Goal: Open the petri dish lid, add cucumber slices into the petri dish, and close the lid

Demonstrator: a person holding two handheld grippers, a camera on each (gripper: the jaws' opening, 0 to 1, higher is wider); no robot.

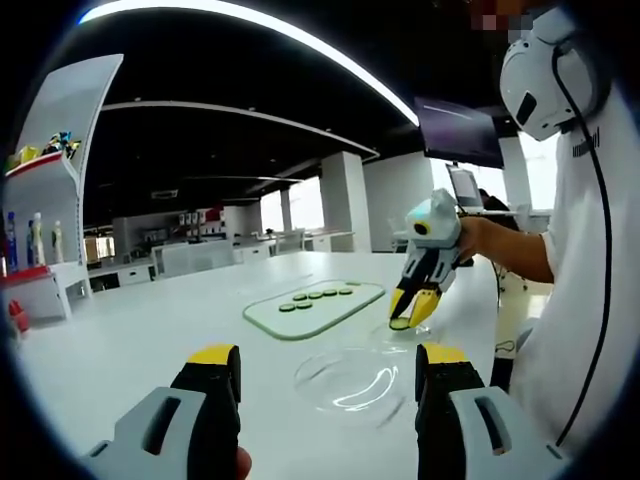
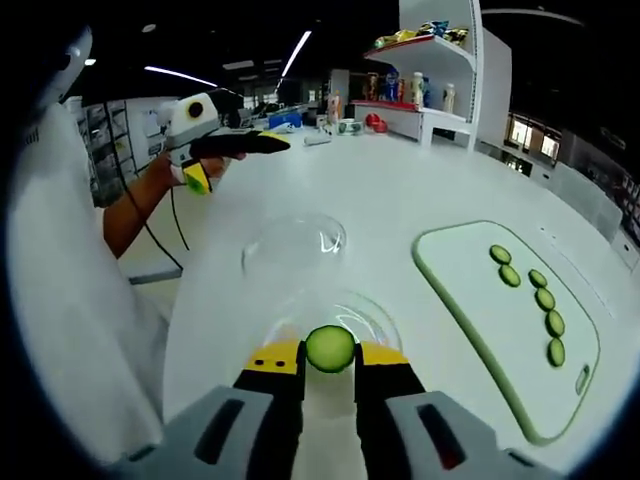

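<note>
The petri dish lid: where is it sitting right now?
In the left gripper view, the petri dish lid lies on the white table just ahead of the left claw, near the cutting board and left of the dish under the right claw.

On the table (image 2: 420, 180): a cutting board (image 2: 470, 320) to the right in the right gripper view, with cucumber slices (image 2: 545, 298) in a row on its far half. Left of the board, two clear dish parts: petri dish (image 2: 335, 310) just beyond a slice (image 2: 330, 348) pinched in the right gripper (image 2: 330, 362), lid (image 2: 293, 243) farther off. Behind, shelves (image 2: 440, 70) with bottles
</note>
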